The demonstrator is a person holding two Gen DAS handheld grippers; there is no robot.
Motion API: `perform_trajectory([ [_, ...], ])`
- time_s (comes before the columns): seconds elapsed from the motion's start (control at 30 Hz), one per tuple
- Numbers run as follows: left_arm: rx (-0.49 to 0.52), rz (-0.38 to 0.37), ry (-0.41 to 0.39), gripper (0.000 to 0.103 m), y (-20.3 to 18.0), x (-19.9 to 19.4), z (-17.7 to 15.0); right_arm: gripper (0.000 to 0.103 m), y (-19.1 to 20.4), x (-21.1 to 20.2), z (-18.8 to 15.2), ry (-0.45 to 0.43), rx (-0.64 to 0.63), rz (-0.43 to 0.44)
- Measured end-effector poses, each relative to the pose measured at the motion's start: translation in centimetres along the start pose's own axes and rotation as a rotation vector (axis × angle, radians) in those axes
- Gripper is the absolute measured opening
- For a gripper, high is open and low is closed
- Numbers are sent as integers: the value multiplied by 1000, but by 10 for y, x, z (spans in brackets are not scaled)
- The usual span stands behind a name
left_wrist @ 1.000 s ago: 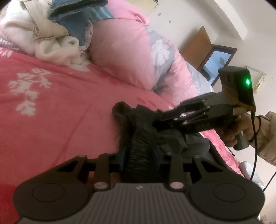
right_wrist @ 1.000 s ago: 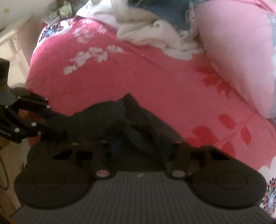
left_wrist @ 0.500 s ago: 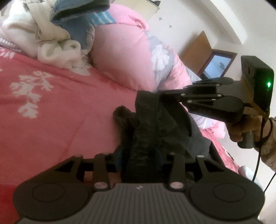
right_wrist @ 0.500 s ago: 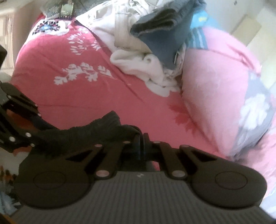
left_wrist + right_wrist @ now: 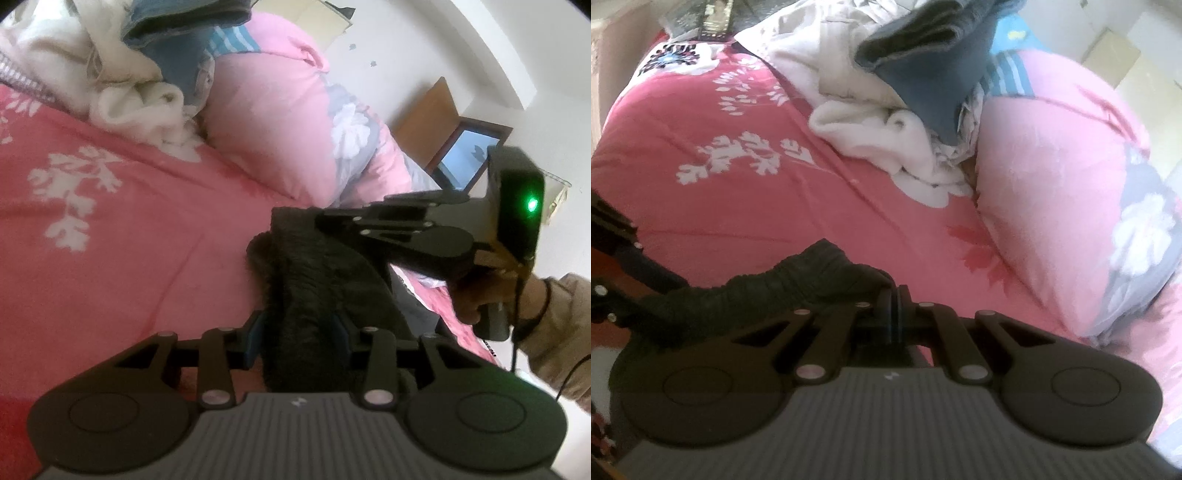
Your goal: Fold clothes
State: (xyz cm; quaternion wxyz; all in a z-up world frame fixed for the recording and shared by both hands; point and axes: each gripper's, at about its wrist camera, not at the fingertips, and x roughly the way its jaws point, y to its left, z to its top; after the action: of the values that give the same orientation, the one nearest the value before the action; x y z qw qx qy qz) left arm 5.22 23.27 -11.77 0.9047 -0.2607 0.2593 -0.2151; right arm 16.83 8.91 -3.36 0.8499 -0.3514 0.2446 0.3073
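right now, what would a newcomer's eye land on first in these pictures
The black garment stretched between both grippers above the red floral bedspread: the left gripper closing on its bunched band, the right gripper shut on an edge. Behind it, a heap of unfolded clothes lies beside a pink duvet.

Left gripper (image 5: 299, 332) closing, its jaws pressing a bunched black garment (image 5: 314, 288); right gripper (image 5: 895, 314) clamped tight on the same fabric, right hand (image 5: 480, 295) gripping its handle.
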Motion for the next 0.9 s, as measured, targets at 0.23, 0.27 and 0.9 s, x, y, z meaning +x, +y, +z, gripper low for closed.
perform_trajectory([
  [0.23,-4,11,2,21,2,2,1,1,4,28,-19,5,79,47],
  [0.27,-6,16,1,20,2,2,1,2,3,32,-22,10,98,59],
  [0.9,136,230,-123,28,-22,-22,-2,65,-69,-177,-155,-321,944,-156],
])
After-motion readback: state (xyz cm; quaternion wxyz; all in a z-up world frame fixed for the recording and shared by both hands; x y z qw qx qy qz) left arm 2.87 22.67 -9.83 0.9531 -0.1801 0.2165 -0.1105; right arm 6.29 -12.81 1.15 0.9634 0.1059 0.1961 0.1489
